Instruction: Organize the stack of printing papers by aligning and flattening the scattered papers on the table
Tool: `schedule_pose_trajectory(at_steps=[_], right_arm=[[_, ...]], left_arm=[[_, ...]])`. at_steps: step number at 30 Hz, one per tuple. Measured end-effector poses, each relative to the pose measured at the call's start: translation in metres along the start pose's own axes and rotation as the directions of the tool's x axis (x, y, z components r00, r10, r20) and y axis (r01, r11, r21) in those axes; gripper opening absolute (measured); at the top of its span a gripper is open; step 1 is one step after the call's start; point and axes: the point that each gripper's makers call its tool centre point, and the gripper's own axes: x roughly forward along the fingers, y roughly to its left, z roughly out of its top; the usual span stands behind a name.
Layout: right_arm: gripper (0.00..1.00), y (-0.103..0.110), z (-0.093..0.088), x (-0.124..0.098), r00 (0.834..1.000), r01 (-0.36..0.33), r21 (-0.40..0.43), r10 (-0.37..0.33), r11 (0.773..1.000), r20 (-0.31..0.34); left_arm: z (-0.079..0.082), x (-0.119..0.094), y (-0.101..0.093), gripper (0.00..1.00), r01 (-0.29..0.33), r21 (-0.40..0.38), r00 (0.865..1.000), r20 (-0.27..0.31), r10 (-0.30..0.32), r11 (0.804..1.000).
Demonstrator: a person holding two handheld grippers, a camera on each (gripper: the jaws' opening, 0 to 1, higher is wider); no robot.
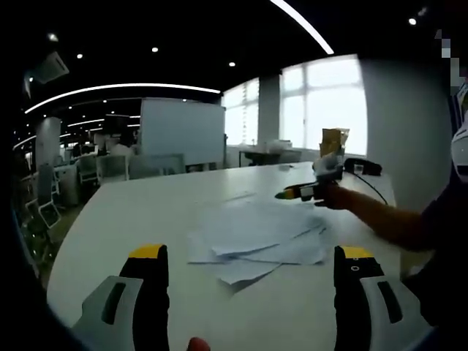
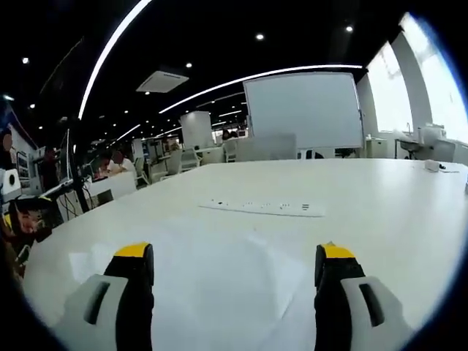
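The papers [image 1: 257, 241] lie in a loose, fanned heap on the white table [image 1: 146, 219], sheets overlapping at odd angles with corners sticking out toward the camera. In the left gripper view they sit just ahead of the left gripper [image 1: 252, 292], between the lines of its two jaws — which are spread wide and touch nothing. Beyond the heap, the right gripper [image 1: 300, 193] comes in from the right, held in a hand [image 1: 333, 196] above the far edge of the papers. The right gripper view looks across a bare stretch of the table instead, toward a flat white power strip [image 2: 265, 208] and a whiteboard [image 2: 303, 110] — its own gripper [image 2: 234, 292] has jaws spread wide apart, holding nothing.
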Motion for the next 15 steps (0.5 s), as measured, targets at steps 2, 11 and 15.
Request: schedule_pose_trajectory(at_steps=[2, 11, 15], right_arm=[[0.86, -0.002, -0.002, 0.001, 1.000, 0.002, -0.001, -0.002, 1.000, -0.004], [0.83, -0.004, -0.008, 0.006, 1.000, 0.020, -0.013, -0.020, 1.000, 0.002], [0.78, -0.006, -0.015, 0.007, 0.999, 0.031, -0.040, -0.032, 0.999, -0.014]], left_arm=[[0.000, 0.000, 0.000, 0.96, 0.000, -0.002, 1.000, 0.002, 0.000, 1.000], [-0.002, 0.000, -0.002, 0.96, -0.002, -0.002, 1.000, -0.001, 0.002, 1.000], [-0.003, 0.000, -0.002, 0.96, -0.006, -0.001, 1.000, -0.003, 0.006, 1.000]])
